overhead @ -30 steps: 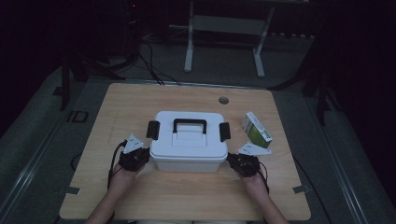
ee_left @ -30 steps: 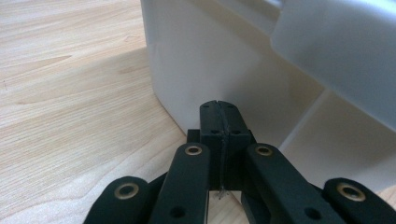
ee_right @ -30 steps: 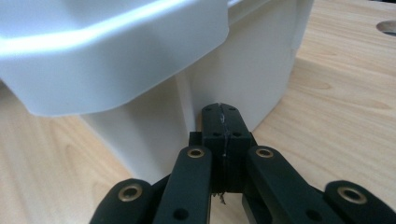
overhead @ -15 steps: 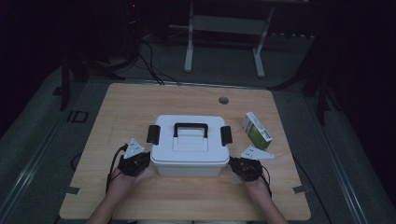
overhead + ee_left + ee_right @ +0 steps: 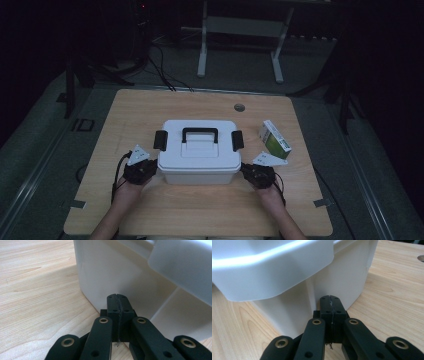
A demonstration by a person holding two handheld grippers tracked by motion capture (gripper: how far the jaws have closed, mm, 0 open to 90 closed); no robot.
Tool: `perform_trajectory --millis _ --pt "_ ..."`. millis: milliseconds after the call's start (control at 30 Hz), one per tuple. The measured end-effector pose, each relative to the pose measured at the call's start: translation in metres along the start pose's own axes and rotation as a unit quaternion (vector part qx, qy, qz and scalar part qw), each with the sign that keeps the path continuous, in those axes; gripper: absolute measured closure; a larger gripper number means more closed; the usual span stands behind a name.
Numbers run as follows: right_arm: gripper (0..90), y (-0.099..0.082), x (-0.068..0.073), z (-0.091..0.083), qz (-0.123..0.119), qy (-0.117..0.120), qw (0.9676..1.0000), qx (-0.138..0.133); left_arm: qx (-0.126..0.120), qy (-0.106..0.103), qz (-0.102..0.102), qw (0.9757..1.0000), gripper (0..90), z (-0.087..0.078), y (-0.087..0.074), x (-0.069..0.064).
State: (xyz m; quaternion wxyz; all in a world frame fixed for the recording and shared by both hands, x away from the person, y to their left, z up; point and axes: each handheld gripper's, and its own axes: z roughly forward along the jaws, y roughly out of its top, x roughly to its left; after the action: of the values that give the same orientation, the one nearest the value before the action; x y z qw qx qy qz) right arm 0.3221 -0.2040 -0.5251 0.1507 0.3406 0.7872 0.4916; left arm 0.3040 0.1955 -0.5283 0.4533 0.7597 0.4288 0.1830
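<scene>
Two hand-held grippers bracket the white plastic storage box with a black handle and black side latches [image 5: 199,151], which sits mid-table. Nearest its front-left corner, the left hand-held gripper [image 5: 117,298] has its jaws pressed together on nothing, tip at the box wall; the right hand-held gripper [image 5: 331,300] mirrors it at the front-right corner, likely to squeeze or slide the box. Beyond the box's right side lies a small green-and-white carton [image 5: 274,139] on the pale wooden table [image 5: 135,107].
</scene>
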Motion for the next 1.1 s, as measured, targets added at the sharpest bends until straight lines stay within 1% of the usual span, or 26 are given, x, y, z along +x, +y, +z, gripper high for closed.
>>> perform_trajectory --millis 100,167,200,233,300,333,400,433,500,533,567,600,633,667,700,733,767,800,833,867,900,933,967,1000,1033,1100 --pt "90.0 0.000 -0.001 0.001 0.003 0.004 1.0000 -0.002 -0.001 0.000 -0.001 1.0000 89.8 0.000 0.000 0.001" --pt "90.0 0.001 0.000 0.001 -0.002 0.000 1.0000 -0.002 -0.006 -0.006 0.002 1.0000 89.5 0.000 -0.001 0.003" --pt "90.0 0.001 0.001 0.000 -0.011 -0.007 0.9999 -0.006 -0.005 -0.011 -0.004 0.9999 89.1 0.000 -0.001 0.004" --pt "90.0 0.000 0.001 0.000 -0.016 -0.010 0.9998 -0.007 0.003 0.003 0.010 0.9999 88.2 -0.001 -0.001 0.005" --pt "90.0 0.000 0.001 0.000 -0.021 -0.018 0.9996 -0.007 0.012 0.000 0.005 0.9999 88.1 -0.001 -0.001 0.008" --pt "89.9 0.001 -0.002 -0.001 -0.019 -0.021 0.9996 -0.007 0.015 0.004 0.005 0.9999 86.3 -0.001 -0.001 0.009" --pt "88.8 0.000 -0.007 -0.003 -0.017 -0.029 0.9994 -0.008 0.024 -0.003 -0.002 0.9997 86.2 -0.002 -0.001 0.014" --pt "86.8 -0.001 -0.010 -0.005 -0.013 -0.031 0.9994 -0.009 0.025 0.004 -0.003 0.9997 86.1 -0.003 -0.002 0.015" --pt "86.8 -0.002 -0.012 -0.006 -0.012 -0.034 0.9993 -0.010 0.025 0.004 -0.003 0.9997 83.6 -0.003 -0.002 0.015" --pt "81.0 -0.004 -0.017 -0.011 -0.011 -0.040 0.9990 -0.014 0.039 0.000 -0.009 0.9992 80.5 -0.004 -0.003 0.020" --pt "77.9 -0.005 -0.019 -0.013 -0.012 -0.043 0.9989 -0.014 0.045 -0.007 -0.010 0.9989 80.4 -0.004 -0.004 0.021" --pt "73.2 -0.005 -0.020 -0.014 -0.012 -0.047 0.9987 -0.013 0.052 -0.009 -0.010 0.9986 77.2 -0.003 -0.004 0.021" --pt "65.7 -0.006 -0.022 -0.015 -0.011 -0.049 0.9987 -0.013 0.056 -0.007 -0.007 0.9984 73.8 -0.003 -0.005 0.021" --pt "65.7 -0.006 -0.022 -0.015 -0.011 -0.049 0.9987 -0.013 0.056 -0.007 -0.007 0.9984 67.4 -0.003 -0.005 0.021" --pt "59.2 -0.006 -0.023 -0.017 -0.008 -0.050 0.9986 -0.015 0.068 -0.018 -0.006 0.9975 67.4 -0.003 -0.005 0.021" --pt "47.1 -0.006 -0.026 -0.018 -0.010 -0.052 0.9985 -0.014 0.071 -0.022 -0.005 0.9972 56.1 -0.003 -0.005 0.021" --pt "41.4 -0.006 -0.026 -0.019 -0.013 -0.053 0.9984 -0.013 0.077 -0.027 -0.003 0.9967 51.1 -0.003 -0.005 0.021" --pt "35.6 -0.006 -0.027 -0.019 -0.012 -0.052 0.9985 -0.013 0.083 -0.037 0.000 0.9959 45.3 -0.003 -0.005 0.022" --pt "25.9 -0.006 -0.028 -0.019 -0.010 -0.038 0.9991 -0.012 0.089 -0.042 0.002 0.9951 39.7 -0.003 -0.005 0.023" --pt "25.9 -0.006 -0.028 -0.019 -0.010 -0.038 0.9991 -0.012 0.089 -0.042 0.002 0.9951 39.0 -0.003 -0.005 0.023" --pt "16.9 -0.007 -0.029 -0.020 -0.011 -0.024 0.9996 -0.006 0.101 -0.051 0.000 0.9936 39.0 -0.004 -0.006 0.026" --pt "13.7 -0.008 -0.030 -0.019 -0.021 -0.019 0.9996 0.002 0.108 -0.052 0.003 0.9928 36.6 -0.006 -0.006 0.028" --pt "13.6 -0.009 -0.031 -0.020 -0.019 -0.009 0.9998 0.003 0.116 -0.056 0.006 0.9916 36.5 -0.009 -0.007 0.031" --pt "13.6 -0.009 -0.031 -0.020 -0.019 -0.009 0.9998 0.003 0.116 -0.056 0.006 0.9916 36.4 -0.009 -0.007 0.031" --pt "12.3 -0.013 -0.033 -0.020 -0.024 -0.001 0.9996 0.013 0.118 -0.057 0.005 0.9914 36.4 -0.012 -0.007 0.034" --pt "12.3 -0.014 -0.034 -0.020 -0.026 0.002 0.9996 0.012 0.121 -0.060 0.004 0.9908 36.3 -0.015 -0.006 0.036"
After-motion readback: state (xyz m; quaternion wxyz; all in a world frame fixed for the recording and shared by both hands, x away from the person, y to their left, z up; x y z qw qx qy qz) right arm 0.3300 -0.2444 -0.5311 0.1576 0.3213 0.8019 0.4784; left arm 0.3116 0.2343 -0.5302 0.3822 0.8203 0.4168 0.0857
